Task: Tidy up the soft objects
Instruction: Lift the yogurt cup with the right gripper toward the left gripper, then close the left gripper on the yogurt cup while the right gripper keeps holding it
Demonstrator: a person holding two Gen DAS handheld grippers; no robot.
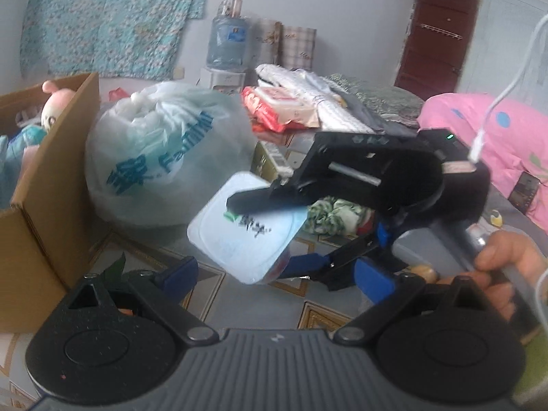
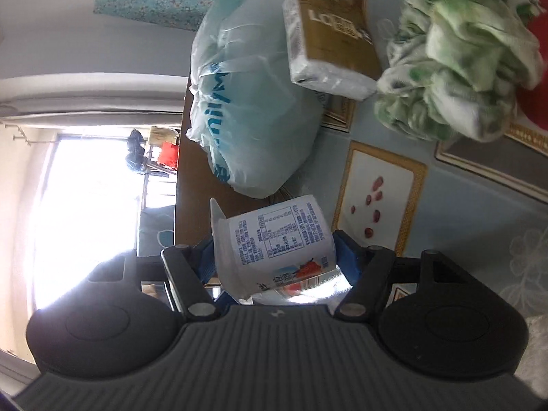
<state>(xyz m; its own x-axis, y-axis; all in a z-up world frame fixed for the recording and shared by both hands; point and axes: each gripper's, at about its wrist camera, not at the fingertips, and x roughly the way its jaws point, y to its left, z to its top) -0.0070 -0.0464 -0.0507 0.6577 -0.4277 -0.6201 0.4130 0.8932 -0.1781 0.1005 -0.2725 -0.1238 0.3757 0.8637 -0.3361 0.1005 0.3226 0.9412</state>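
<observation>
A: We're on the right wrist view, and the right gripper (image 2: 274, 260) is clamped on the yogurt cup (image 2: 274, 243). Blue pads press both of its sides, the printed label faces us, the foil rim is off to the left.

B: From the left wrist view we see that same yogurt cup (image 1: 245, 227) lid-first, tilted in the air, with the right gripper (image 1: 274, 236) reaching in from the right and a bare hand (image 1: 507, 263) on its handle.

A: And our left gripper (image 1: 274, 274)?

B: Spread wide, nothing between its blue fingers (image 1: 179, 272). It sits just below the cup, not touching it as far as we can tell.

A: Beyond the cup we've got the big plastic bag (image 1: 164, 150) tied at the top, resting on the patterned tablecloth (image 1: 239, 294).

B: To the left of it a cardboard box (image 1: 48, 185) stands open with a doll (image 1: 56, 106) inside. Behind the cup lies the green-and-white cloth (image 1: 328, 214), bunched up.

A: In the right view that cloth (image 2: 455, 61) sits beside a gold tissue pack (image 2: 328, 41), which leans against the bag (image 2: 253, 102).

B: Folded clothes (image 1: 308, 96) are piled at the far side.
</observation>
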